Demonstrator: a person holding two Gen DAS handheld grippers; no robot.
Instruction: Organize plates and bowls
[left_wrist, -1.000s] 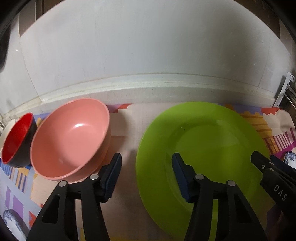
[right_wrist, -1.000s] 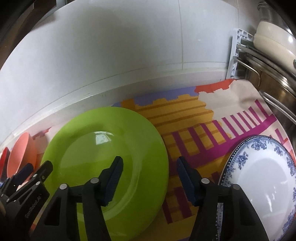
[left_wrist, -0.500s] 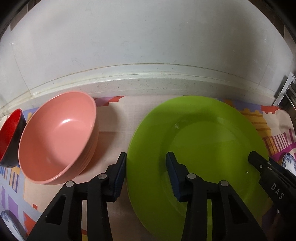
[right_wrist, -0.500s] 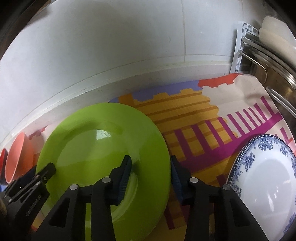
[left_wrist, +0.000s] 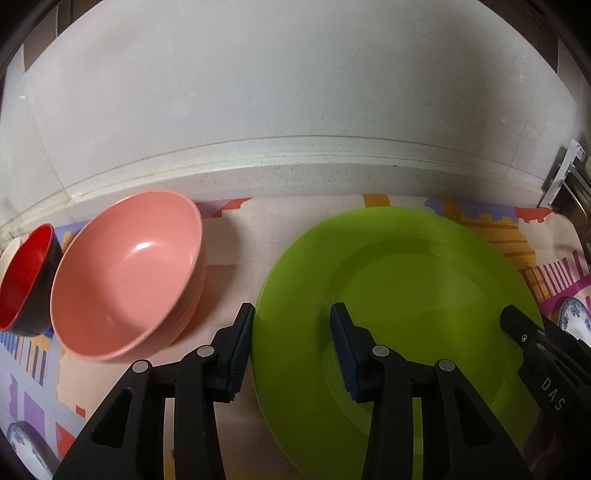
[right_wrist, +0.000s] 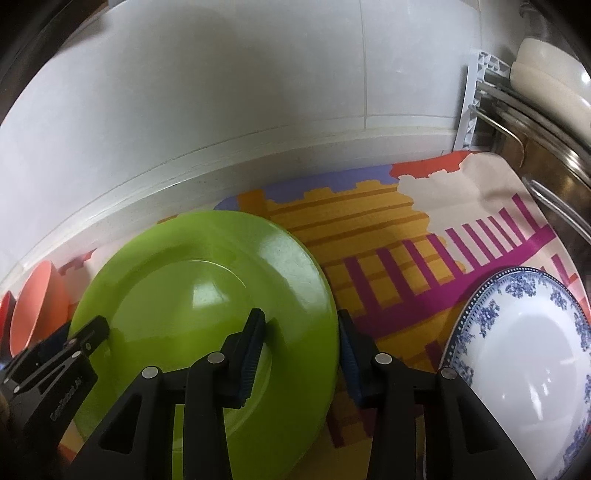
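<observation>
A lime green plate (left_wrist: 399, 295) lies on the patterned mat; it also shows in the right wrist view (right_wrist: 192, 302). My left gripper (left_wrist: 291, 347) straddles its left rim, one finger outside and one over the plate, jaws partly closed with a gap. My right gripper (right_wrist: 301, 350) straddles its right rim the same way. A pink bowl (left_wrist: 125, 273) stands left of the plate, a red and black bowl (left_wrist: 26, 277) beyond it. A blue-patterned white plate (right_wrist: 524, 354) lies at the right.
The patterned mat (right_wrist: 406, 236) covers the counter up to the white tiled wall (left_wrist: 295, 92). A metal dish rack (right_wrist: 535, 122) with a cream dish (right_wrist: 546, 70) stands at the far right. Another blue-patterned dish edge (left_wrist: 26, 450) shows at the bottom left.
Both grippers have narrowed from wide open and come in over the green plate's opposite rims. The plate looks slightly raised and tilted compared with before.
</observation>
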